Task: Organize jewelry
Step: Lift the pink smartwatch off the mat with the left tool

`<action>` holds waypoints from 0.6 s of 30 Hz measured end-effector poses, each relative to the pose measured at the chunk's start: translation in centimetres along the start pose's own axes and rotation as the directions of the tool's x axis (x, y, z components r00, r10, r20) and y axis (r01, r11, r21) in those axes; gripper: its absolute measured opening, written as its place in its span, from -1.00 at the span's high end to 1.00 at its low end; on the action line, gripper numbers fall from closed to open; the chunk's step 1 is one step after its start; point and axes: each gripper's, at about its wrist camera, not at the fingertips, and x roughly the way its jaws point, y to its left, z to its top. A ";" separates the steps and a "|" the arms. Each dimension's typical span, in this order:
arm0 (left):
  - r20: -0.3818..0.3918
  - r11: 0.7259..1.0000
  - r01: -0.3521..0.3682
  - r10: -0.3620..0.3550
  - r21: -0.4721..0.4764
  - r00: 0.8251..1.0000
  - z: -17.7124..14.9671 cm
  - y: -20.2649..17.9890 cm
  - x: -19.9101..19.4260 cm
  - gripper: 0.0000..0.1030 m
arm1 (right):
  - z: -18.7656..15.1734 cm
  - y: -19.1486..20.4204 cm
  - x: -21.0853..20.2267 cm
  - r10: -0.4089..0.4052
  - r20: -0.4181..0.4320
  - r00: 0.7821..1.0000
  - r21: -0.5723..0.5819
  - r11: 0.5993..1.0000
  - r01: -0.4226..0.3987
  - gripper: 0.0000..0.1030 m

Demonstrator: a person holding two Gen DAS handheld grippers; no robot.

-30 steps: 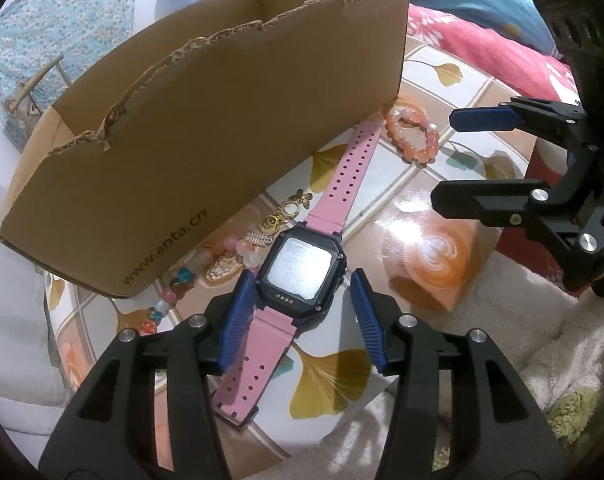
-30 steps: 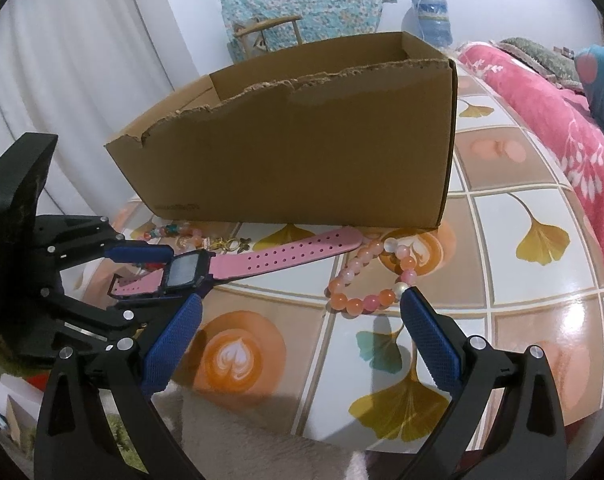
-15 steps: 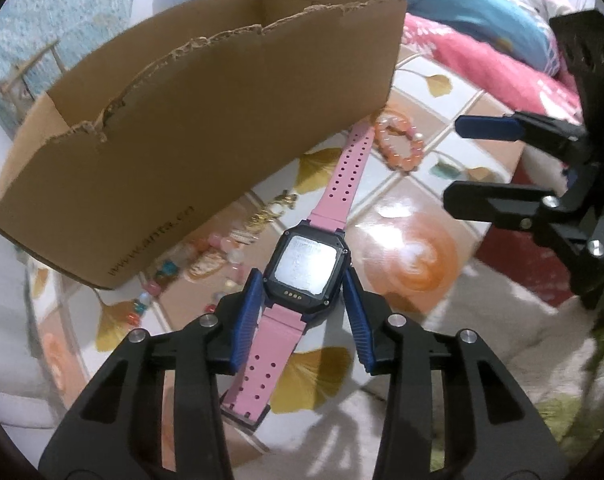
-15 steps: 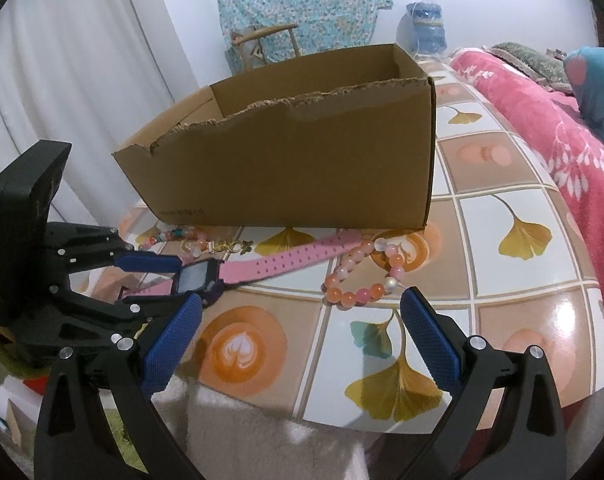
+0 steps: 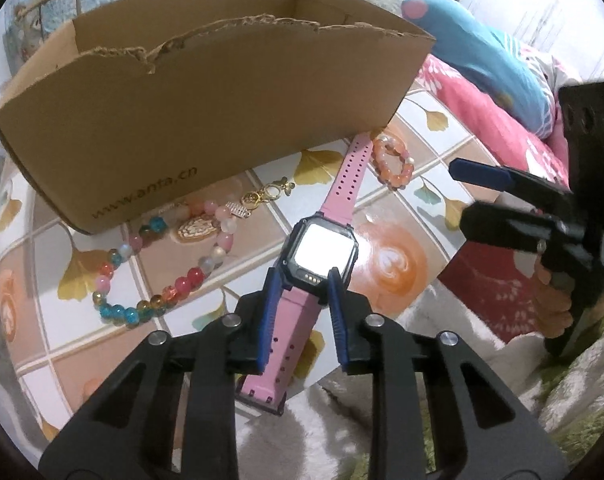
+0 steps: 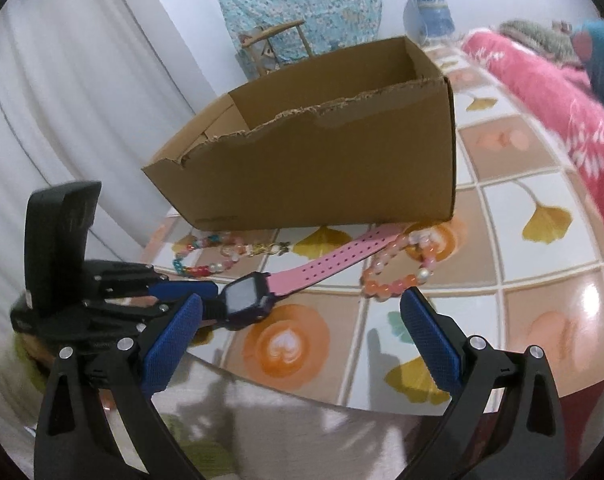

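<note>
From the left wrist, the left gripper (image 5: 302, 292), jaws just narrowing, clamps the pink watch (image 5: 320, 254) over the ginkgo-patterned tabletop (image 5: 390, 256) near the cardboard box (image 5: 205, 112), while from the right wrist the right gripper (image 6: 302, 332) gapes empty before white curtains (image 6: 61, 100).

The cardboard box (image 5: 205, 92) hides part of its own floor and the table (image 6: 542, 320) behind it. The pink watch (image 5: 322, 256) strap's far tip slips under the box in the right wrist view. The right frame edge there is motion-blurred.
</note>
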 end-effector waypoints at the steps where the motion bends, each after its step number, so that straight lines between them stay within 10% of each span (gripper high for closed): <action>1: 0.006 1.000 -0.016 0.016 0.009 1.000 -0.3 -0.2 -0.2 0.34 | 0.0 0.0 0.1 0.009 -0.009 1.000 0.008 1.000 -0.009 -0.88; 18: 0.054 0.909 -0.315 0.312 0.272 0.948 -3.1 -4.2 0.1 0.34 | 0.2 1.8 0.8 0.058 -0.069 0.996 0.029 0.998 -0.056 -0.87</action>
